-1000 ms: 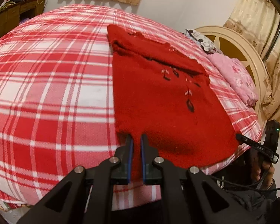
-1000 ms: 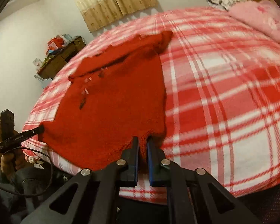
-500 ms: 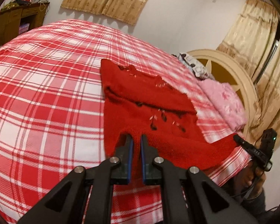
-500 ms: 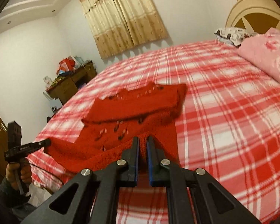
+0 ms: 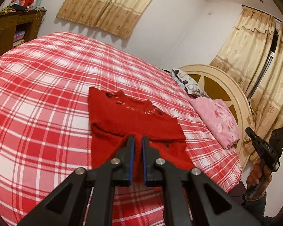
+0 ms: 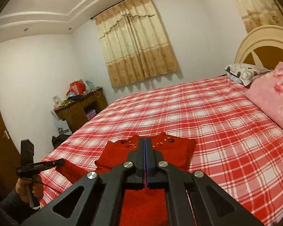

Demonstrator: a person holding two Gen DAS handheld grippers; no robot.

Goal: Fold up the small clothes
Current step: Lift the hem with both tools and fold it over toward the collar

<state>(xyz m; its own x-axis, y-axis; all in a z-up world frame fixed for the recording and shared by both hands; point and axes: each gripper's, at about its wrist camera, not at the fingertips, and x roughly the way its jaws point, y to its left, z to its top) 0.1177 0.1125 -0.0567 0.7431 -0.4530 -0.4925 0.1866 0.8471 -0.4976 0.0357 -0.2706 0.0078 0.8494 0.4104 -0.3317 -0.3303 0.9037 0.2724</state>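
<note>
The red sweater (image 5: 134,120) lies on the plaid bed (image 5: 47,94) — its near hem lifted. Both grippers — left (image 5: 138,141), right (image 6: 144,143) — are clamped on that hem.

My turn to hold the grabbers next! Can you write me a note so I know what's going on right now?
Left gripper: shut on the near hem of the red sweater, lifted.
Right gripper: shut on the same hem, at the other corner, lifted.
Sweater: collar end lies flat on the plaid bed, sleeves already tucked in.
Done: hem picked up off the bed.
Left: carry the hem over toward the collar, lay it down, then let go, probably with both grippers together.
</note>
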